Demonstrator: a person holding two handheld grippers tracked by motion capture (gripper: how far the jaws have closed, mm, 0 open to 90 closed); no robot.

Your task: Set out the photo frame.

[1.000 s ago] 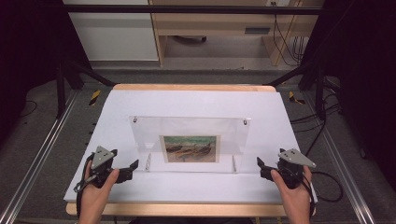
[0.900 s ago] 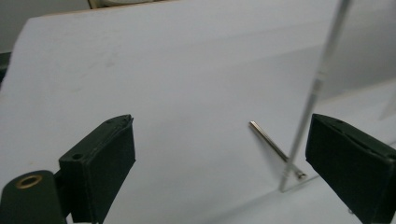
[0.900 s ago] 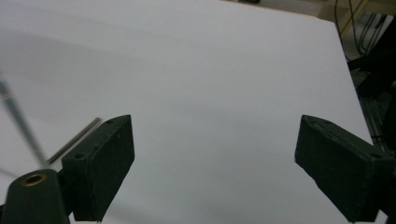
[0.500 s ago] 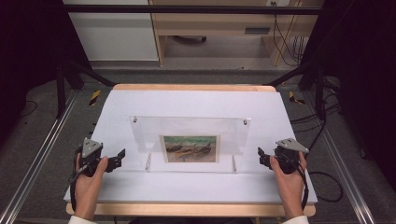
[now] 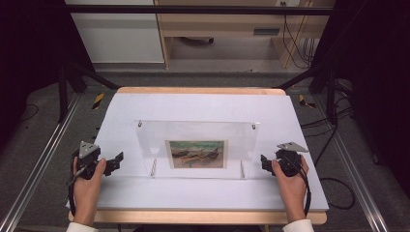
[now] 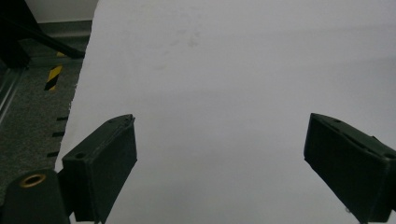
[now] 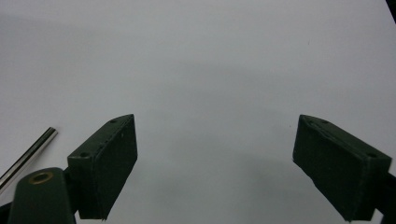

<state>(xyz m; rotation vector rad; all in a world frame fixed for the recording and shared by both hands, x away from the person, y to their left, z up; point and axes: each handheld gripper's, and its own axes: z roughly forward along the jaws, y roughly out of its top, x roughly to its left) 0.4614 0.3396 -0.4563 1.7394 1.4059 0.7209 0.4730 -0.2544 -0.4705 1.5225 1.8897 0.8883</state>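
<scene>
A clear acrylic picture frame [image 5: 145,140] lies flat in the middle of the white table [image 5: 203,104]. It holds a small landscape picture [image 5: 197,153]. Small metal fittings sit at its far corners, and two metal pins [image 5: 153,167] lie along its near edge. My left gripper [image 5: 116,162] rests to the left of the frame, apart from it, and is open. In the left gripper view, the left gripper [image 6: 219,154] has bare tabletop between its jaws. My right gripper [image 5: 265,162] is just right of the frame, open. In the right gripper view, the right gripper [image 7: 215,154] is empty too, with a metal pin [image 7: 28,156] beside its left jaw.
The table's wooden near edge [image 5: 203,217] runs close to both wrists. Metal rails [image 5: 34,169] flank the table over grey carpet. Yellow-black tape marks [image 5: 98,100] lie on the floor past the far-left corner. A wooden desk and cables stand behind.
Both grippers have moved away from the near edge towards the frame's sides. The left one has also shifted outward to the left. The frame has not moved.
</scene>
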